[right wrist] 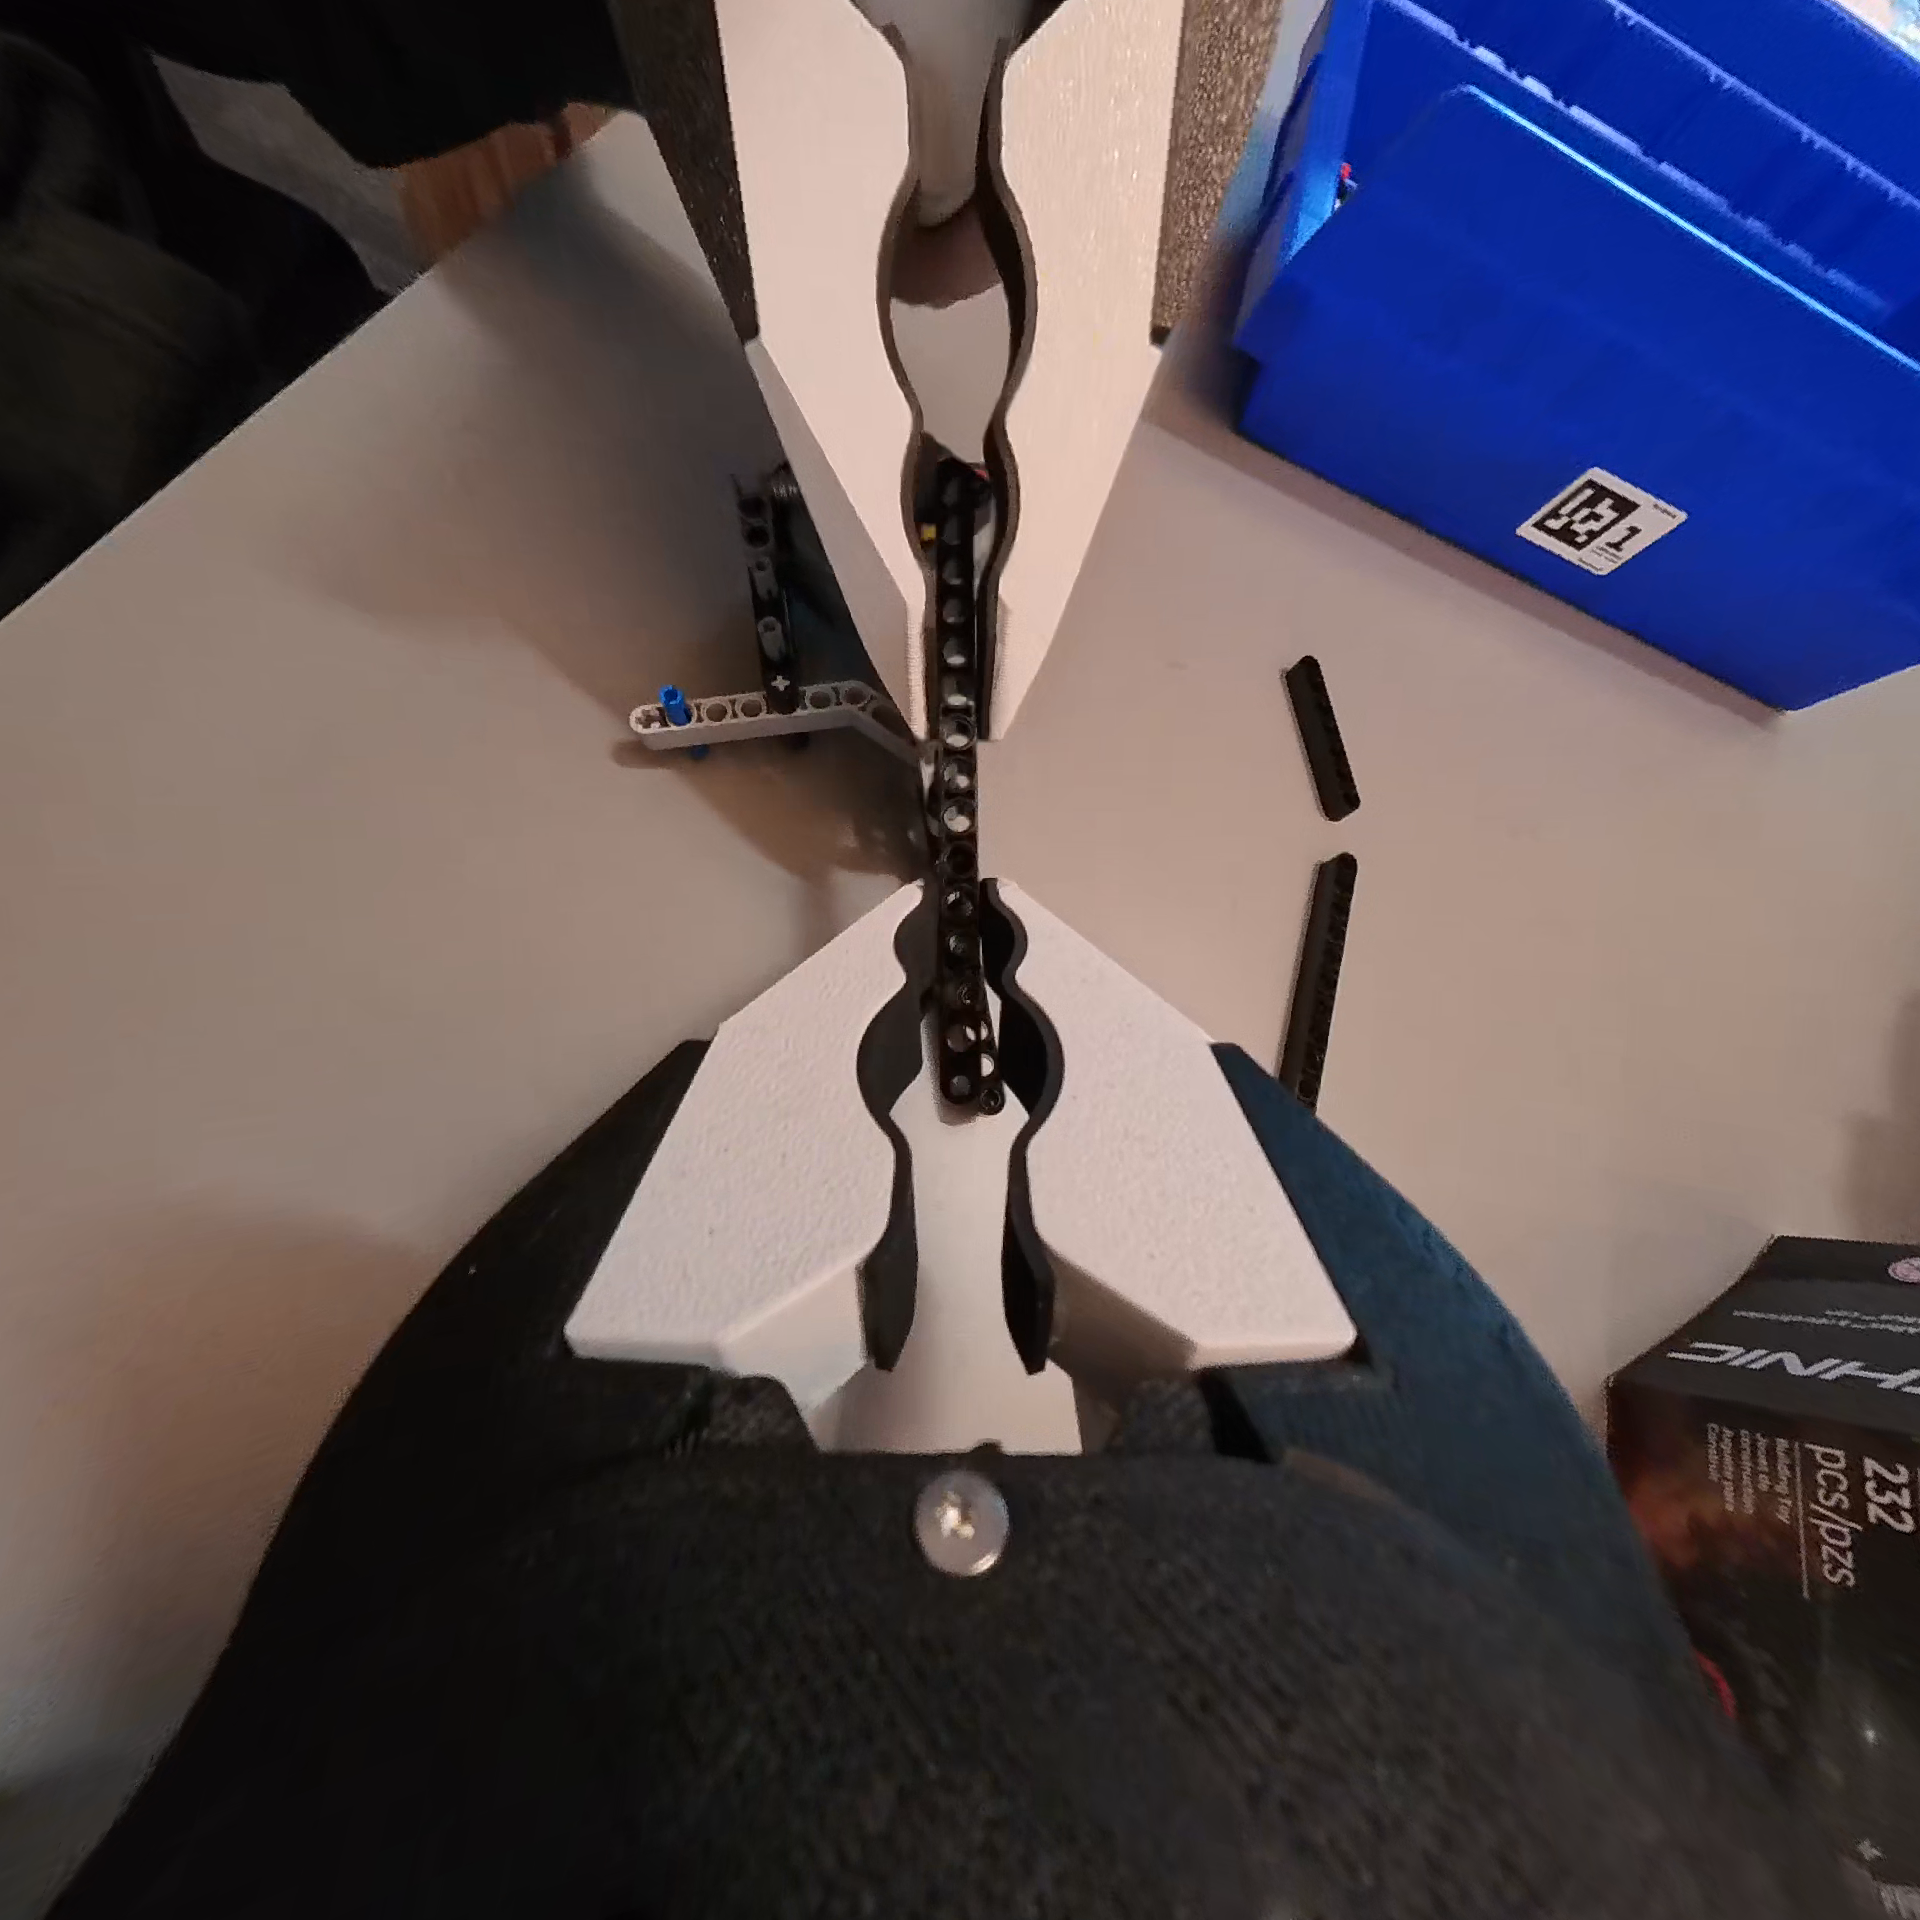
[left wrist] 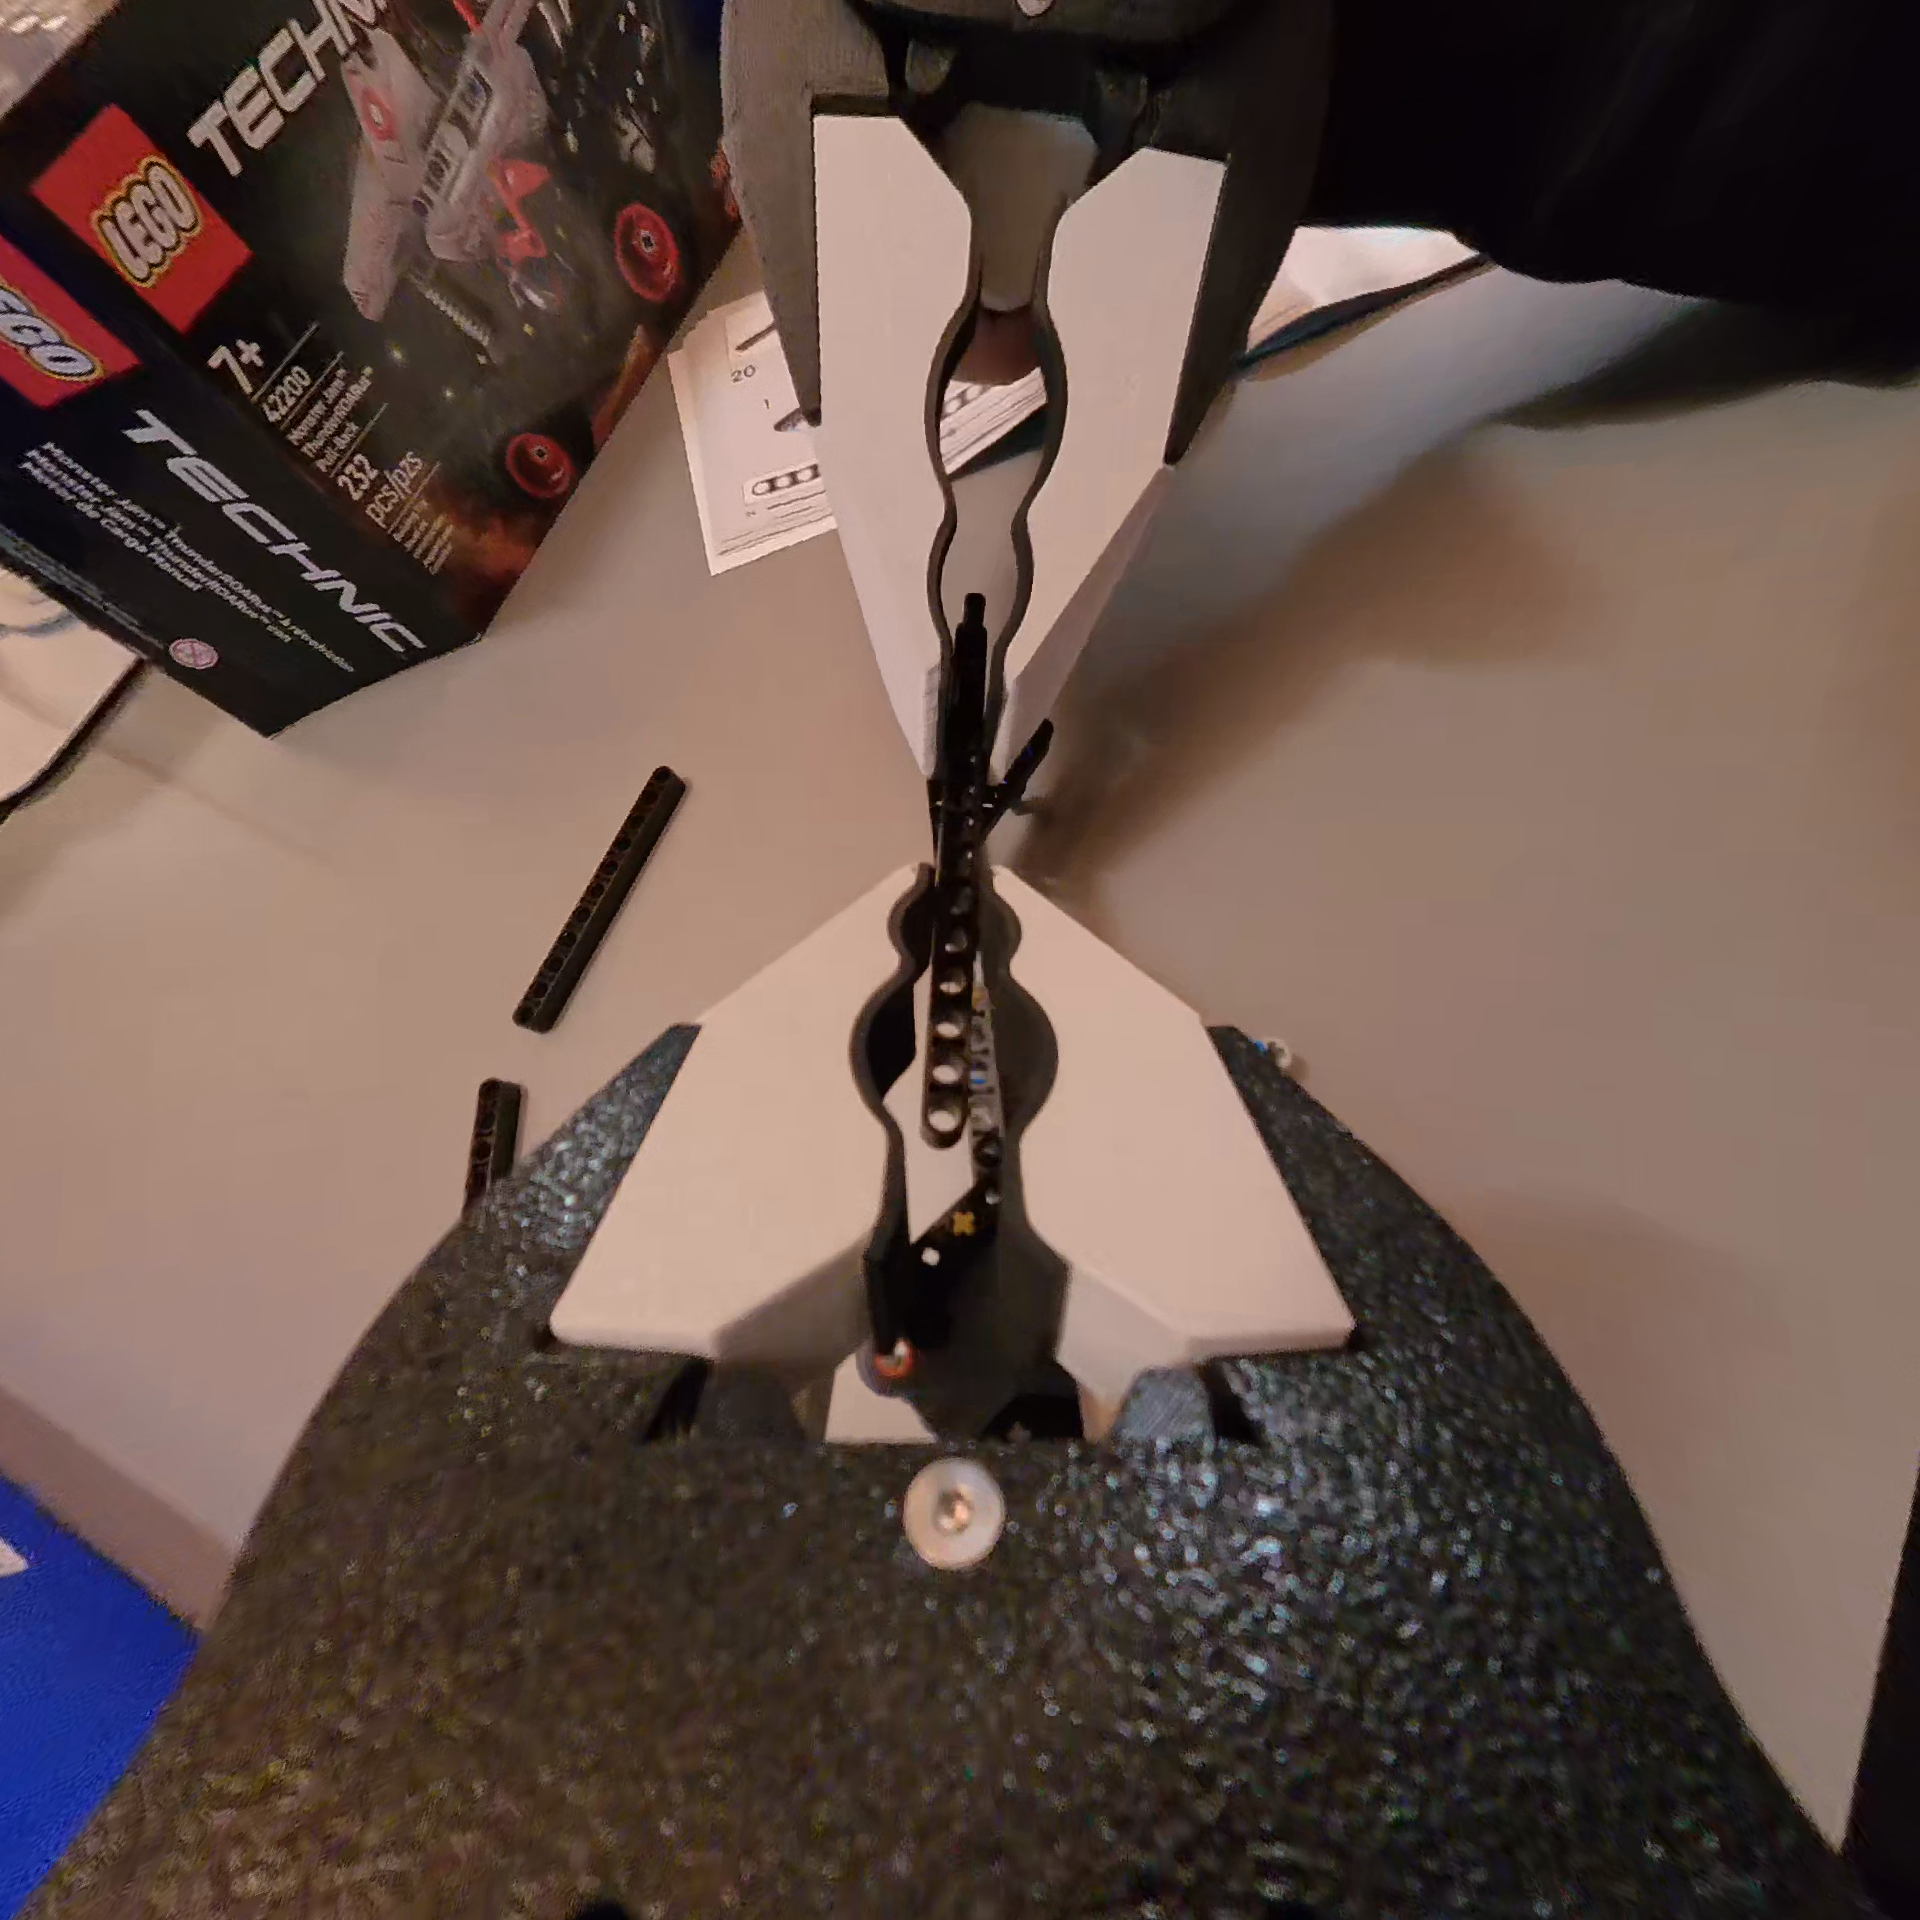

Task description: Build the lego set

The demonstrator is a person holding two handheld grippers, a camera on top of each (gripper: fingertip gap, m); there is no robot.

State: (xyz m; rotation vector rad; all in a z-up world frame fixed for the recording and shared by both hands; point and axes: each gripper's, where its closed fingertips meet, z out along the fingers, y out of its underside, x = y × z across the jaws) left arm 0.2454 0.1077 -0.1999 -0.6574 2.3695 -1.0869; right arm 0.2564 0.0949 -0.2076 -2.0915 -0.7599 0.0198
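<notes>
Left gripper [left wrist: 956,894], right gripper [right wrist: 958,894], clamping black beam [right wrist: 956,790]

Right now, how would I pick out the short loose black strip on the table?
Find the blue bin at the upper right of the right wrist view. On the table below its corner lie two loose black strips with holes. The short strip is the one closer to the bin, stubbier than the long strip nearer the camera.
</notes>
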